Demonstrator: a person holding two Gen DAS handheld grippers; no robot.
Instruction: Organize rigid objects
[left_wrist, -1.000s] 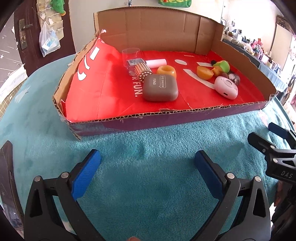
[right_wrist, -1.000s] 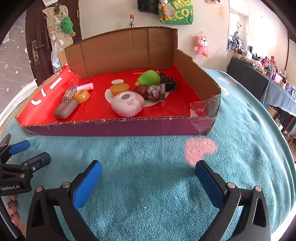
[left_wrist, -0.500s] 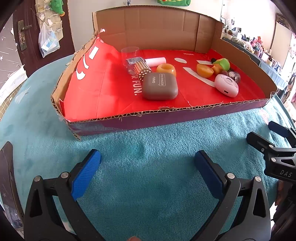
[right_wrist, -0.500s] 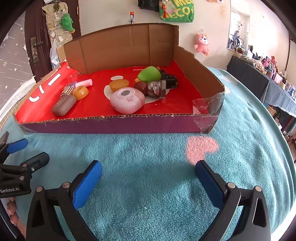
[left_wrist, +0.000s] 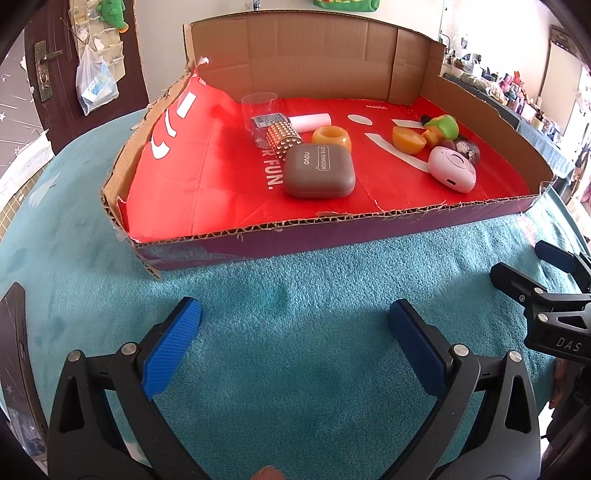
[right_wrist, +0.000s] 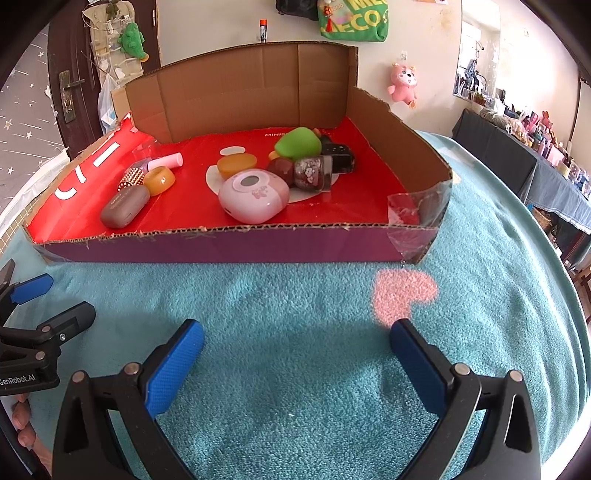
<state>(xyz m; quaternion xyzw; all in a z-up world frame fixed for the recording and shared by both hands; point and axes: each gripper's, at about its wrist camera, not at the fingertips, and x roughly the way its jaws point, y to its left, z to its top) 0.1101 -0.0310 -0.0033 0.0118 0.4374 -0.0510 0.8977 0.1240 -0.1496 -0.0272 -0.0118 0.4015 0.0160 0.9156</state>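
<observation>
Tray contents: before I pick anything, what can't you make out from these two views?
- Black item: mostly hidden behind the green toy in both views.
- Clear cup: in the right wrist view, barely visible at the tray's far left.
- Dark red piece: shape unclear, wedged behind the pink case.
- Glitter bottle label: too small to read.

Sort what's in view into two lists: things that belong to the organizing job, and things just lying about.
Job:
cardboard box
brown eye shadow case
pink case
orange ring
studded tube
white tube
clear cup
green toy
both open claws, left and right

Lying about:
teal towel
plastic bag
pink plush
</observation>
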